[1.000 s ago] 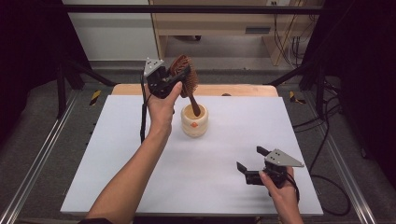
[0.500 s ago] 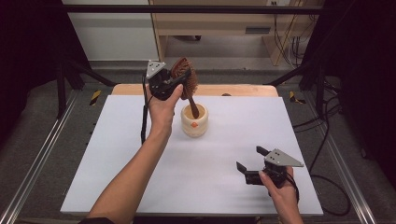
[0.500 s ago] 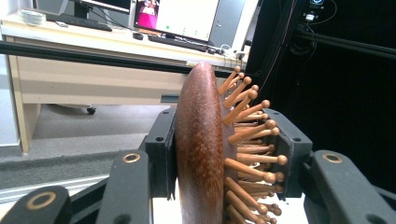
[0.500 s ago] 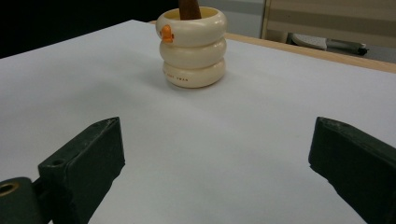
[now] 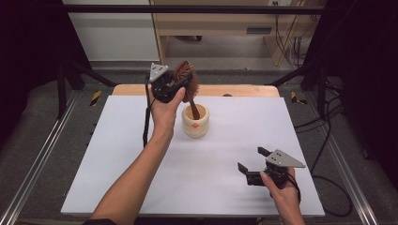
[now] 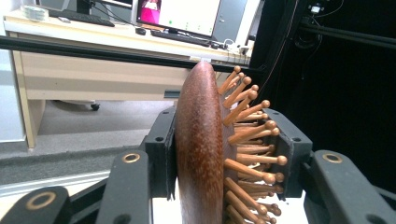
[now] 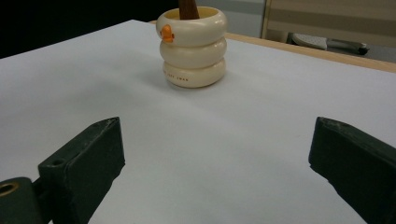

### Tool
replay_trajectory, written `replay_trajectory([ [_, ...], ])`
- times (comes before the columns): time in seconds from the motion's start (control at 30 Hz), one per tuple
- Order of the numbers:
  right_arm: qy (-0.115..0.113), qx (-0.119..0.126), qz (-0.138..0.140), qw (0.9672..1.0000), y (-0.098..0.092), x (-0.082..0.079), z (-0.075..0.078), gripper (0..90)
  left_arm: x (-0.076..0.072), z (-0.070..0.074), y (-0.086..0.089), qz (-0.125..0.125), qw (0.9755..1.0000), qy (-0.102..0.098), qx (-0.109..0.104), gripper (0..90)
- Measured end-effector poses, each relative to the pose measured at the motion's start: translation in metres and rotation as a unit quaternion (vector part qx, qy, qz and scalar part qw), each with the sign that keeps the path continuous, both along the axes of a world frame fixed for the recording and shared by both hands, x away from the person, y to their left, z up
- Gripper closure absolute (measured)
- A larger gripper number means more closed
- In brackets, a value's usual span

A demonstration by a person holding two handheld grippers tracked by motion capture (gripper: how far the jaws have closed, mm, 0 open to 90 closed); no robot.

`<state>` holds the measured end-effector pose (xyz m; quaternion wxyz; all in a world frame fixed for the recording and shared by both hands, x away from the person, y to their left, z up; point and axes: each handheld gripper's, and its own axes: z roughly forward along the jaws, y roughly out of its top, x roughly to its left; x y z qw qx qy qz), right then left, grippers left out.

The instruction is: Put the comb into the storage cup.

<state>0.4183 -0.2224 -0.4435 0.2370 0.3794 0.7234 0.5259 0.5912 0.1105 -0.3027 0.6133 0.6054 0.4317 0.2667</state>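
Note:
A brown wooden hairbrush point(image 5: 186, 76) with peg bristles stands tilted, its handle point(image 5: 194, 110) reaching down into a cream ringed cup point(image 5: 195, 123) at the table's back middle. My left gripper point(image 5: 183, 84) is shut on the brush head above the cup. In the left gripper view the jaws press the brush point(image 6: 198, 140) from both sides, one on its smooth back, the other on its bristles. My right gripper point(image 5: 251, 159) rests near the front right, open and holding nothing. Its view looks across the table at the cup point(image 7: 192, 46) with an orange mark.
A white sheet point(image 5: 117, 154) covers the table, with a wooden edge point(image 5: 244, 90) along the back. Metal rails point(image 5: 42, 154) run along both sides. A desk and cables point(image 5: 300, 42) stand behind the table.

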Motion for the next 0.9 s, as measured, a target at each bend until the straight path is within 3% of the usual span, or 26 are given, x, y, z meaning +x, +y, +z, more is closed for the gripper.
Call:
replay_trajectory([
  [0.9,-0.001,-0.001,0.002,1.0000,0.0009,0.0003,-0.0002,3.8,0.0009,-0.0088,-0.0033,-0.002,1.0000,0.003,0.009,51.0],
])
